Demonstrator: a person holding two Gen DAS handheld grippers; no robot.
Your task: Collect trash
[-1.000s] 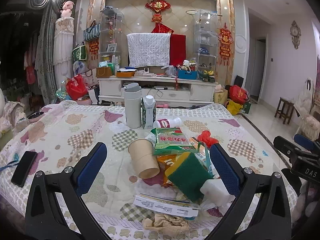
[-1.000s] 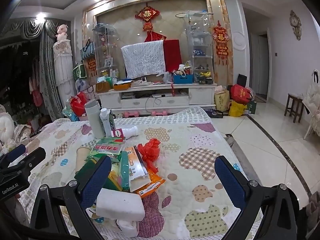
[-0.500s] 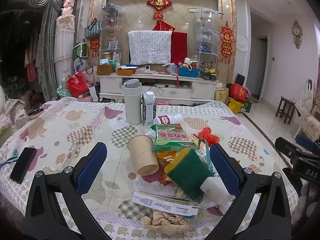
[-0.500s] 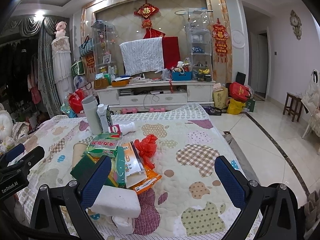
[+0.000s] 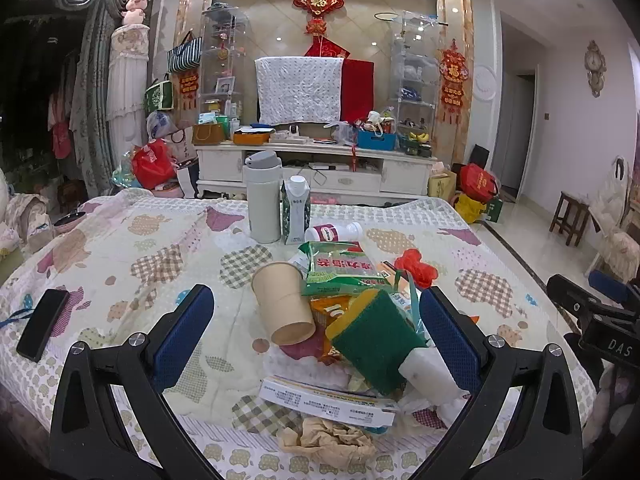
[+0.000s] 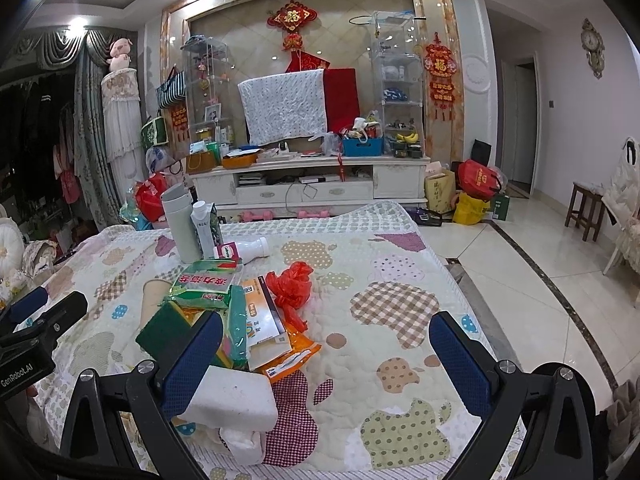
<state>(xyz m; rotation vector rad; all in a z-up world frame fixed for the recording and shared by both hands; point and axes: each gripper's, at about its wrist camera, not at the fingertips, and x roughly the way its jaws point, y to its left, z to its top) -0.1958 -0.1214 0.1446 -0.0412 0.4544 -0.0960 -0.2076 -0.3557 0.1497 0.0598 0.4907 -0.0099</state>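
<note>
Paper cup point(image 5: 283, 305) is lying light and crushable beside the green sponge point(image 5: 374, 340), wanting a gentle rim pinch; left gripper point(image 5: 316, 330) and right gripper point(image 6: 326, 354) are both gaping, empty.

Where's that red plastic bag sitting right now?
The crumpled red plastic bag lies on the quilted bed cover, at the right edge of the trash pile, just right of the orange-and-white booklet and in front of the toppled white bottle.

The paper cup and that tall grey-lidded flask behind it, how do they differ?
The paper cup lies on its side, mouth open toward the camera; the flask stands upright with its lid on. The cup is tan and touches the trash pile; the flask is pale and stands beside a carton. Both rest on the quilt.
</note>
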